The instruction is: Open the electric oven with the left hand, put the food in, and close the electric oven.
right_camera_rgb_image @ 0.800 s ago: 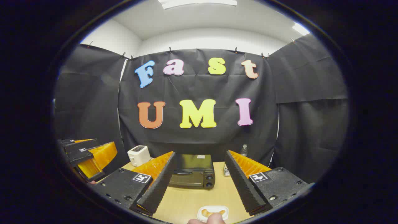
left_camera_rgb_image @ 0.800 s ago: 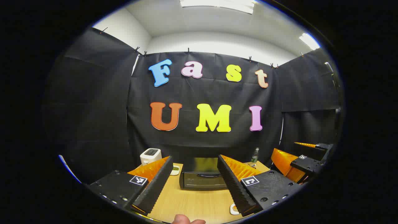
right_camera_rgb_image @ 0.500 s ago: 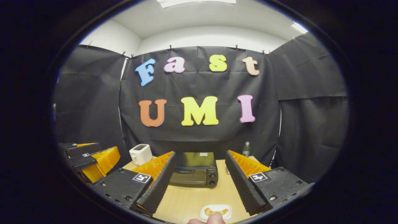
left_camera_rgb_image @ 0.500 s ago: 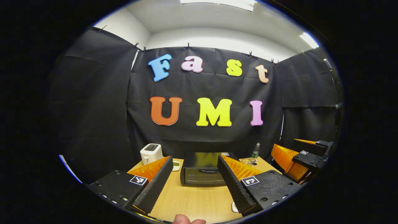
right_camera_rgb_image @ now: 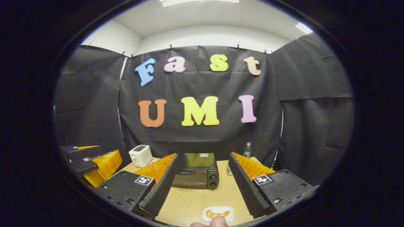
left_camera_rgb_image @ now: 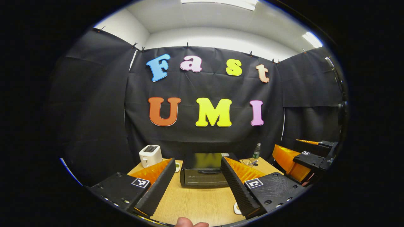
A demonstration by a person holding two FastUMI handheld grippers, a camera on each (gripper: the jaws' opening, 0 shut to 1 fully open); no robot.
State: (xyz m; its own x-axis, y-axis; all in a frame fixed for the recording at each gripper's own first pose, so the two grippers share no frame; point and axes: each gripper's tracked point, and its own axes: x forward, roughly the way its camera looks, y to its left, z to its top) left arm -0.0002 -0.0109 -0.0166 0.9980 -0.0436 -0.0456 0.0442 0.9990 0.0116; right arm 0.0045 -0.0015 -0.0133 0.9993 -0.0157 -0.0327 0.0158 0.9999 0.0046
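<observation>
Both grippers hang spread and empty above the table, with the oven shut at the far end.

In the left gripper view, the left gripper (left_camera_rgb_image: pixel 197 186) has its fingers wide apart, holding nothing, over the wooden table (left_camera_rgb_image: pixel 199 203); the oven (left_camera_rgb_image: pixel 203 175) sits straight ahead between them, door closed, handle across the top of the door. A white toaster (left_camera_rgb_image: pixel 150 155) stands to the oven's left and a bottle (left_camera_rgb_image: pixel 256 151) to its right, both near the black cloth wall. The right gripper (left_camera_rgb_image: pixel 311 159) shows at the right edge, also spread. In the right gripper view, a white plate (right_camera_rgb_image: pixel 217 213) with the food (right_camera_rgb_image: pixel 217 214) lies on the near part of the table, well apart from the oven, between that gripper's fingers, untouched. A fingertip (right_camera_rgb_image: pixel 217 222) shows at the bottom edge.
</observation>
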